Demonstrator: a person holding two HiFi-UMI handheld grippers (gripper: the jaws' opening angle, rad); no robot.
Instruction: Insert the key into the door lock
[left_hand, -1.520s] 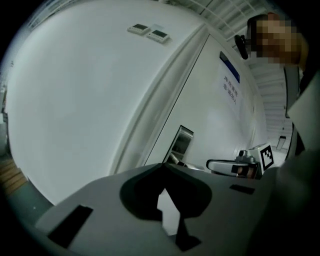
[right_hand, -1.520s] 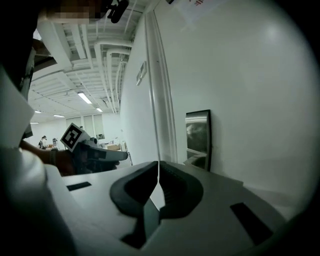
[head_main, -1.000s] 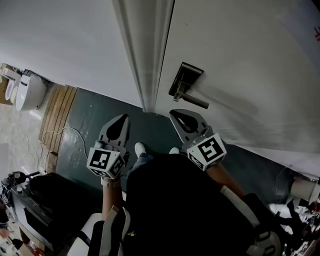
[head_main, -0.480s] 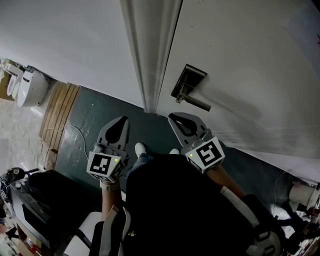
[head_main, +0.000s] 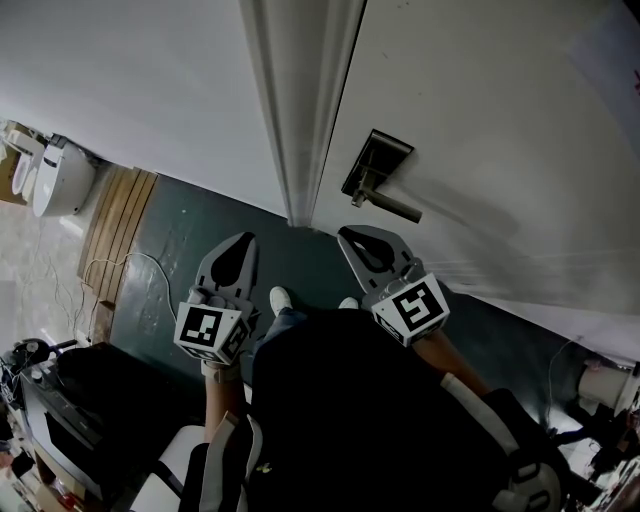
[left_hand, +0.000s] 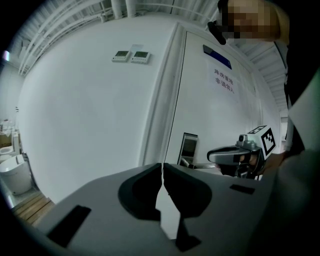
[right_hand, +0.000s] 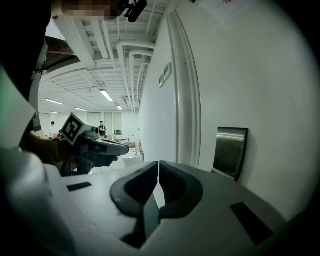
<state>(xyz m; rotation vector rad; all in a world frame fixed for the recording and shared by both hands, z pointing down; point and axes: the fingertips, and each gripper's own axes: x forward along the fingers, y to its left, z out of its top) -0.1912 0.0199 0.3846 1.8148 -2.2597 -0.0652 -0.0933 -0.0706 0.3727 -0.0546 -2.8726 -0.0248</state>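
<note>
The white door (head_main: 500, 130) carries a dark metal lock plate (head_main: 378, 160) with a lever handle (head_main: 388, 206). My right gripper (head_main: 352, 234) is shut just below the handle, a short way from the door. My left gripper (head_main: 241, 240) is shut too, lower left, in front of the door frame (head_main: 296, 110). In the left gripper view, the shut left gripper (left_hand: 162, 165) points at the wall beside the lock plate (left_hand: 188, 149), with the right gripper (left_hand: 235, 156) to its right. The right gripper view has the right gripper (right_hand: 158, 164) shut beside the lock plate (right_hand: 230, 150). No key shows in any view.
The floor is dark green (head_main: 190, 240). A wooden slat mat (head_main: 113, 228) and a white toilet (head_main: 58, 182) lie at the left. A thin cable (head_main: 135, 262) runs over the floor. A black bag (head_main: 100, 400) sits lower left. Two wall panels (left_hand: 131, 56) hang left of the door.
The head view has shifted slightly, so the lock plate sits a little lower right in the picture. Both grippers stay shut in nearly the same places.
</note>
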